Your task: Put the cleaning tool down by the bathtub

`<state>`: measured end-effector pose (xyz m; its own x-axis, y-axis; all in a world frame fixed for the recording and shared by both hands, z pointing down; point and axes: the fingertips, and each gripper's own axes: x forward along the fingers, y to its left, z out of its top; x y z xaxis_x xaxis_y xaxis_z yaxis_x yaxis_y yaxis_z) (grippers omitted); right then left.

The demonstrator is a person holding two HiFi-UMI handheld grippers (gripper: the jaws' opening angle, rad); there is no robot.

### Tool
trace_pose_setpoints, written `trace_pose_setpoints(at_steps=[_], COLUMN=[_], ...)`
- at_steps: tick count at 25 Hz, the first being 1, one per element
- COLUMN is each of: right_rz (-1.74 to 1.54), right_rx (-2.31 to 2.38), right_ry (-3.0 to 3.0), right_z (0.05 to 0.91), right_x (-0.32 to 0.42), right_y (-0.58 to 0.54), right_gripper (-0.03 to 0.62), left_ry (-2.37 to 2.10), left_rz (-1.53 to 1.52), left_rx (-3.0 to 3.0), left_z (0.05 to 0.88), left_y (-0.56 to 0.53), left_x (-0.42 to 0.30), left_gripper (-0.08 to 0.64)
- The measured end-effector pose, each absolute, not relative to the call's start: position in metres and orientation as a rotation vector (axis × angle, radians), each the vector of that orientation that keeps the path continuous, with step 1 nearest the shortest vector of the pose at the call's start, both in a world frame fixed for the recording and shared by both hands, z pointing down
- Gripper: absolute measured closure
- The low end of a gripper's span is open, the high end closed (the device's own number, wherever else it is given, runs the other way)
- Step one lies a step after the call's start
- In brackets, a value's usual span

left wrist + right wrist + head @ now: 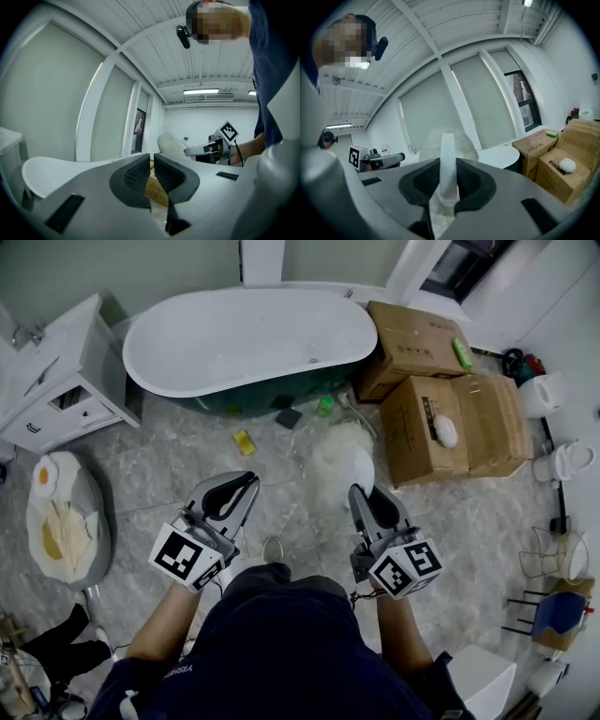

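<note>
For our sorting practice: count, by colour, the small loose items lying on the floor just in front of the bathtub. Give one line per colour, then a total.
Yellow item: 1
Dark square item: 1
Green item: 1
Total: 3

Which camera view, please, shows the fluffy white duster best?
The head view: the fluffy white duster shows its whole head ahead of the right gripper. The right gripper view shows mainly its white handle clamped between the jaws; the left gripper view only its fluffy head, distant.
</note>
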<state>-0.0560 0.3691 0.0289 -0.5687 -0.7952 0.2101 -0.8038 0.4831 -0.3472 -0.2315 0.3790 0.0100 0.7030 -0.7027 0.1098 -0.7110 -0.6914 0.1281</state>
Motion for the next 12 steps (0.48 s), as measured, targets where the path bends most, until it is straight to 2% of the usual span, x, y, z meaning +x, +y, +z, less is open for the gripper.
trace_pose_setpoints(at_steps=[12], right_rz=[0.622], right_rx=[1.426], right_ry=[-2.694], right_z=[0.023], right_x=[-0.08], right_y=[0.32], right_gripper=[0.505], left_ry=[-1.158], left_rz=[0.092], left_rx=[2.739], left_z=[0.015], left_y=[0.336], left_x=[-0.255], left_gripper=[0.512])
